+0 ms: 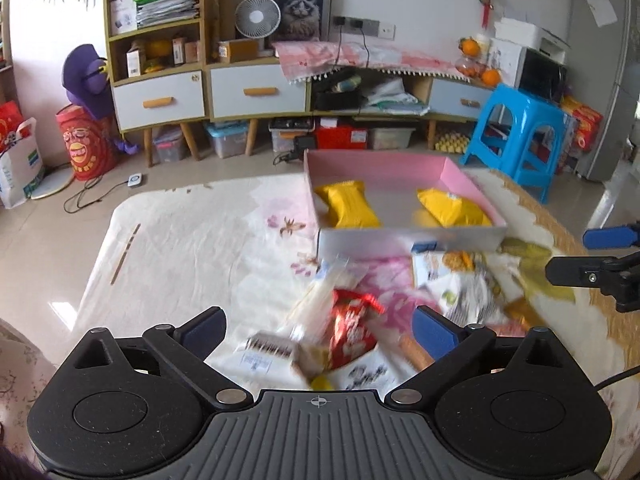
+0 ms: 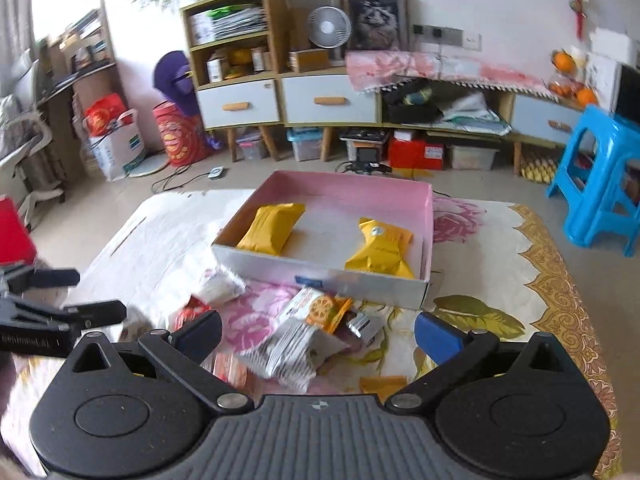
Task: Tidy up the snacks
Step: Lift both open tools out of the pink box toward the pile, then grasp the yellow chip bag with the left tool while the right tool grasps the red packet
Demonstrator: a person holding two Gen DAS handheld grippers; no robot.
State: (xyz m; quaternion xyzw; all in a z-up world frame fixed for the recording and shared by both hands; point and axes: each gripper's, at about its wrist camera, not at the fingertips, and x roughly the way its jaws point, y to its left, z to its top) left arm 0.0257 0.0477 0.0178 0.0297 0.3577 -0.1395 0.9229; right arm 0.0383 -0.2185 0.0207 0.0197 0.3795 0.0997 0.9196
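Observation:
A pink-lined open box point(image 1: 400, 168) point(image 2: 340, 192) sits on the cloth-covered table and holds two yellow snack packs point(image 1: 352, 208) point(image 2: 276, 228). Loose snacks lie in front of it: a red packet point(image 1: 352, 332), a white and orange packet point(image 2: 316, 308) and a grey striped packet point(image 2: 292, 354). My left gripper point(image 1: 318, 330) is open and empty just above the red packet. My right gripper point(image 2: 318, 332) is open and empty above the grey striped packet. Each gripper shows at the edge of the other's view: the right in the left wrist view point(image 1: 592, 256), the left in the right wrist view point(image 2: 64, 296).
The table wears a floral cloth point(image 1: 192, 240) with a gold border at the right point(image 2: 560, 280). Behind it stand low cabinets with drawers point(image 1: 248, 92), storage boxes on the floor and a blue plastic stool point(image 1: 520, 128) point(image 2: 600, 184).

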